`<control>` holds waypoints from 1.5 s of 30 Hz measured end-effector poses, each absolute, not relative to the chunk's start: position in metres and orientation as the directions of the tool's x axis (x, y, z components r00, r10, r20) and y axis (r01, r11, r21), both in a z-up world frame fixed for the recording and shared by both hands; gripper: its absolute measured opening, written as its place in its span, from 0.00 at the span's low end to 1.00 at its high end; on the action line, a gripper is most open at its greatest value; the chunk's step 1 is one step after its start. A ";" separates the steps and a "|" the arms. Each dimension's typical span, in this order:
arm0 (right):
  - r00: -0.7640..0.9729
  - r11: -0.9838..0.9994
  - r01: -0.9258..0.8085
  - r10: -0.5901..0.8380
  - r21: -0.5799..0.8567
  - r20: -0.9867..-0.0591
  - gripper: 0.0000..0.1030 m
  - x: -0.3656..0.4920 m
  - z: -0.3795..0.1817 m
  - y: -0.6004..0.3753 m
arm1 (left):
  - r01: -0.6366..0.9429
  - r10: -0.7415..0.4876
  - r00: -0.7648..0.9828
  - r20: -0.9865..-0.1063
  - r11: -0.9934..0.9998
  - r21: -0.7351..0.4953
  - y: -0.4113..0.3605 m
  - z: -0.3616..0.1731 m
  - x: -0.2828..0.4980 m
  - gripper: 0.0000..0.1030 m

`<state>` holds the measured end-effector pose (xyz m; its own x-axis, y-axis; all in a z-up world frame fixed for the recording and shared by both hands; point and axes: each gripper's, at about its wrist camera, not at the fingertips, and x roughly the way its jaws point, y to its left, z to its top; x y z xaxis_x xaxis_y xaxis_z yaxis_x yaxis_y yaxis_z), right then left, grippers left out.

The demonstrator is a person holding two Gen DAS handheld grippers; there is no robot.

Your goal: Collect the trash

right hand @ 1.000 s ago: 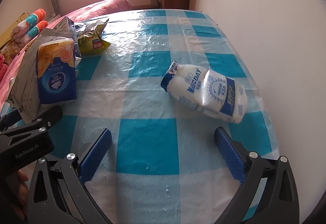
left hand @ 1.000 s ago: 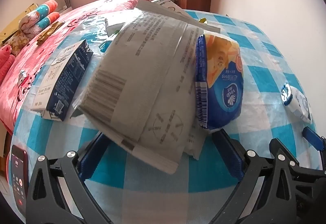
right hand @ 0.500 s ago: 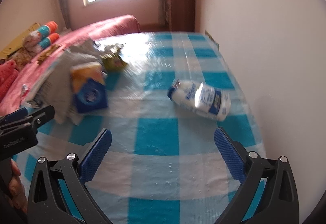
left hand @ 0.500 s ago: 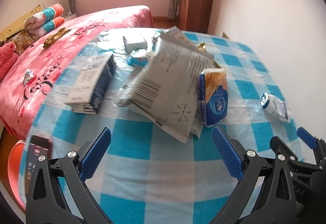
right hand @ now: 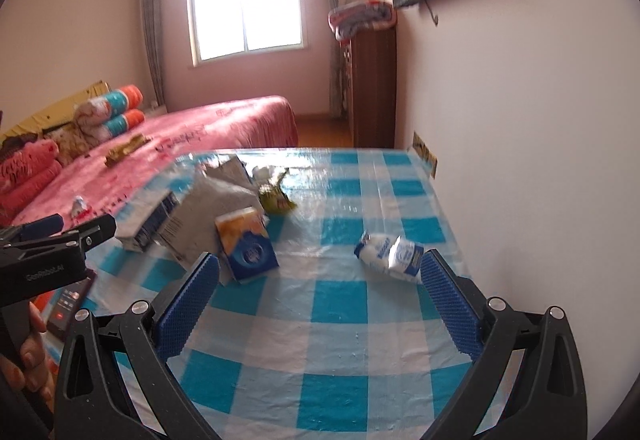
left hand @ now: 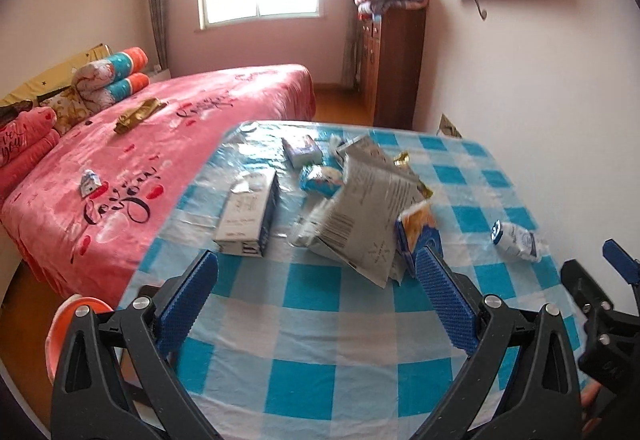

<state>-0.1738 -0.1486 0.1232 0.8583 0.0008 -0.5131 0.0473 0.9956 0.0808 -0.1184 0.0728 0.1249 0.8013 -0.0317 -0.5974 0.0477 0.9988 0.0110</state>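
Note:
Trash lies on a blue-and-white checked table (left hand: 332, 320): a milk carton (left hand: 248, 214), a grey paper bag (left hand: 366, 208), a blue and orange tissue pack (left hand: 420, 236), a white milk pouch (left hand: 516, 240), a small white box (left hand: 302, 150) and a blue wrapper (left hand: 322, 176). My left gripper (left hand: 316, 304) is open, held back above the near table edge, empty. In the right wrist view the tissue pack (right hand: 246, 244), milk pouch (right hand: 390, 254) and a green wrapper (right hand: 274, 196) lie ahead of my open, empty right gripper (right hand: 320, 304).
A pink bed (left hand: 160, 144) stands left of the table, with a gold wrapper (left hand: 138, 114) and a small scrap (left hand: 90, 182) on it. An orange bin rim (left hand: 70, 316) shows low left. A wall (right hand: 520, 160) runs along the table's right side; a wooden cabinet (left hand: 394, 68) stands behind.
Both grippers have pulled back and risen away from the trash, so the pile looks smaller and farther. Both stay open and empty.

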 end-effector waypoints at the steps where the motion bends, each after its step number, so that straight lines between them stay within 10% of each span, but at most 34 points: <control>1: 0.865 0.996 0.042 0.006 0.085 -0.501 0.96 -0.178 0.127 -0.149 | 0.044 -0.028 0.808 -0.588 0.999 0.013 0.075 0.128 -0.122 0.97; 45: 0.941 0.995 0.046 -0.014 0.088 -0.337 0.96 -0.246 0.194 -0.149 | 0.005 -0.002 0.896 -0.444 1.000 0.006 0.105 0.168 -0.185 0.97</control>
